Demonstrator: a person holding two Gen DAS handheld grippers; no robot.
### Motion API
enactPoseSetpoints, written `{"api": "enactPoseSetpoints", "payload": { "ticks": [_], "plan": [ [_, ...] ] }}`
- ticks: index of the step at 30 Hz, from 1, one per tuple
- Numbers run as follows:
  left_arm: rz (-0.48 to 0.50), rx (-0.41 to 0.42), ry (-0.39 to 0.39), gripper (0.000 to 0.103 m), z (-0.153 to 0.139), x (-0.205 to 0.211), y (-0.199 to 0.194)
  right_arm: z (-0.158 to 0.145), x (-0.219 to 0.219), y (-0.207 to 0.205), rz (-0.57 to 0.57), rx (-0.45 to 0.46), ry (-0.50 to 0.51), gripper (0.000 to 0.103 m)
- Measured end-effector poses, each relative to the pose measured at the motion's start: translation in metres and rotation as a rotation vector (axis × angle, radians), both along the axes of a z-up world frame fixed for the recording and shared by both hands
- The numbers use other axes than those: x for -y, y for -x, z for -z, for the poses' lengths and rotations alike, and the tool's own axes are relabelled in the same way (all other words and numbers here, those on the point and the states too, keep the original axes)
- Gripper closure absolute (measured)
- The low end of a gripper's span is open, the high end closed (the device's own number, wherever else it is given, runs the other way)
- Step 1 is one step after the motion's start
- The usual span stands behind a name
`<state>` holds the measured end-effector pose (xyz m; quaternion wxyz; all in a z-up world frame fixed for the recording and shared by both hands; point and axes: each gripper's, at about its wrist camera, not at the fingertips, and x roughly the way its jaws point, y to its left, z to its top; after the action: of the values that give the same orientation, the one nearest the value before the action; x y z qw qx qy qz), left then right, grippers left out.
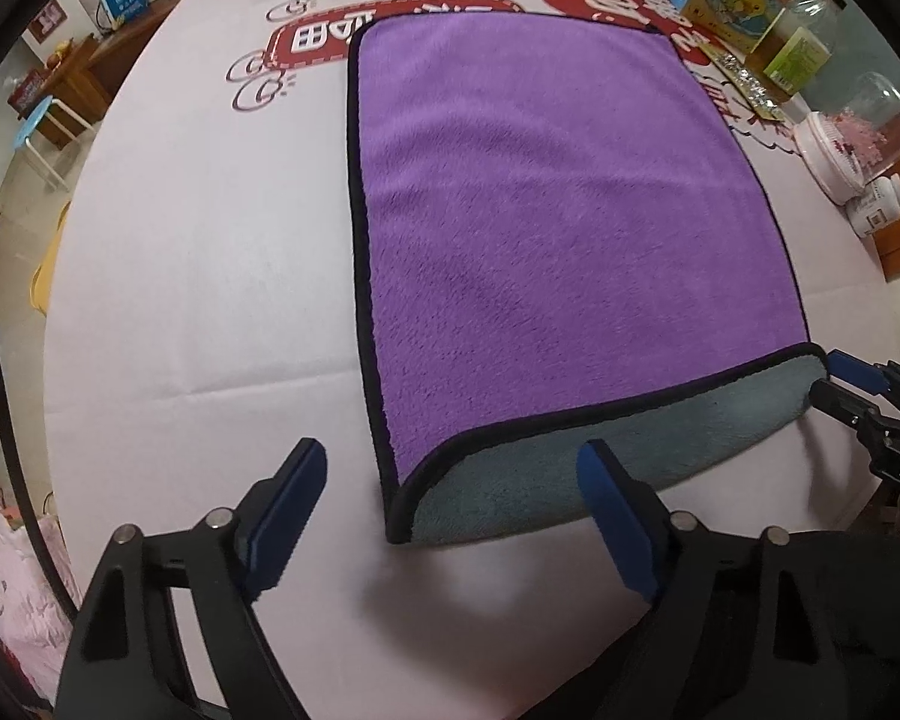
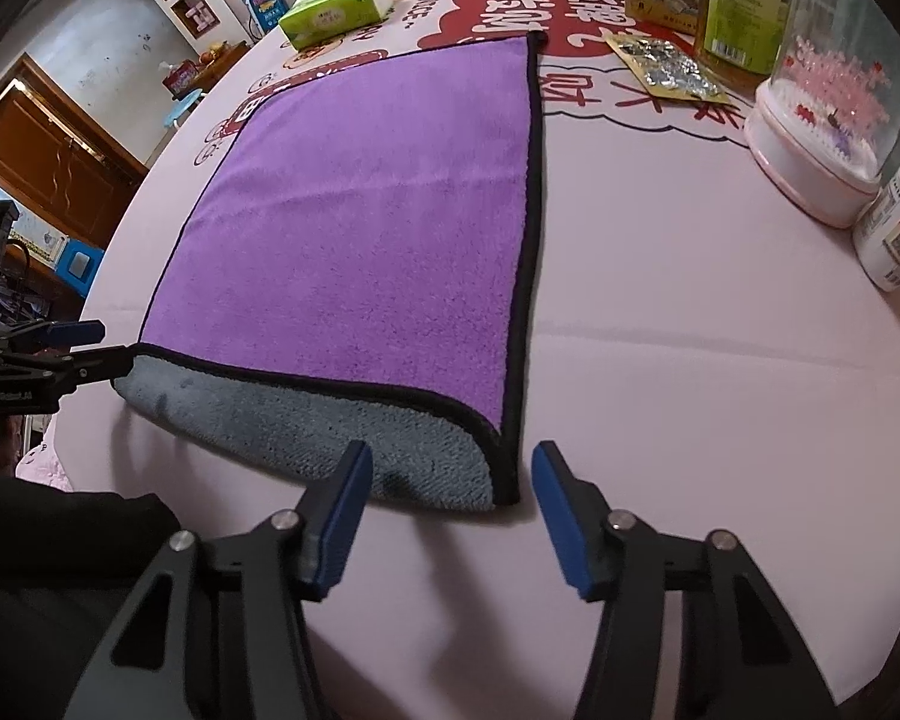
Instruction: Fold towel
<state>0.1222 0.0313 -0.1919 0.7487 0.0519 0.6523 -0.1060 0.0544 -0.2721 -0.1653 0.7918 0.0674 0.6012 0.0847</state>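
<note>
My left tongs (image 1: 456, 516) are wide apart and hold nothing. My right tongs (image 2: 450, 516) are wide apart too, and they hold nothing.

The towel (image 1: 546, 228) lies flat on the surface (image 1: 198, 276), right in front of both tongs. It is purple on top with a black edge. Its near edge curls over and shows the gray underside (image 1: 600, 468). In the left view, the near left corner of the towel sits between my left fingers (image 1: 288, 522), just ahead of them. One left finger is in front of the gray part, so I cannot tell if it touches. In the right view, the near right corner of the towel (image 2: 366, 252) sits just ahead of my right tongs, between the two fingers (image 2: 558, 510).

From the left view I see my right tongs (image 1: 852, 384) at the other near corner. From the right view I see my left tongs (image 2: 90, 348) next to the far gray corner.

Past the towel, away from my tongs, there is a green tissue box (image 2: 336, 6). To the right of my right tongs stand a clear dome (image 2: 828, 114) with pink things inside and a white bottle (image 2: 894, 234).
</note>
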Motion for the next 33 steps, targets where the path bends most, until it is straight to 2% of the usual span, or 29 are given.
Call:
{"api": "enactPoseSetpoints", "payload": {
  "ticks": [4,6,8,16,23,25,28,33],
  "plan": [
    [-0.016,-0.031,0.018,0.033,0.006,-0.003,0.001,0.004,0.003,-0.002,0.006,-0.011,-0.010,0.062],
    [-0.019,-0.039,0.022,0.035,0.009,-0.005,0.000,0.006,0.004,-0.003,0.005,-0.014,-0.014,0.066],
    [-0.020,-0.045,0.024,0.038,0.012,-0.005,0.000,0.007,0.004,-0.003,0.004,-0.012,-0.012,0.066],
    [-0.022,-0.051,0.034,0.066,0.013,-0.008,0.001,0.007,0.005,-0.003,0.012,-0.008,0.010,0.078],
    [-0.023,-0.048,0.028,0.080,0.013,-0.010,0.002,0.005,0.003,-0.002,0.000,0.000,0.027,0.084],
    [-0.014,-0.045,0.031,0.088,0.013,-0.009,0.002,0.004,0.002,-0.002,-0.006,0.001,0.035,0.088],
    [0.005,-0.041,0.027,0.094,0.013,-0.006,0.003,0.003,0.002,-0.002,-0.008,0.008,0.042,0.093],
    [0.018,-0.043,0.023,0.098,0.014,-0.004,0.005,0.002,0.001,-0.001,-0.011,0.016,0.042,0.098]
  ]
}}
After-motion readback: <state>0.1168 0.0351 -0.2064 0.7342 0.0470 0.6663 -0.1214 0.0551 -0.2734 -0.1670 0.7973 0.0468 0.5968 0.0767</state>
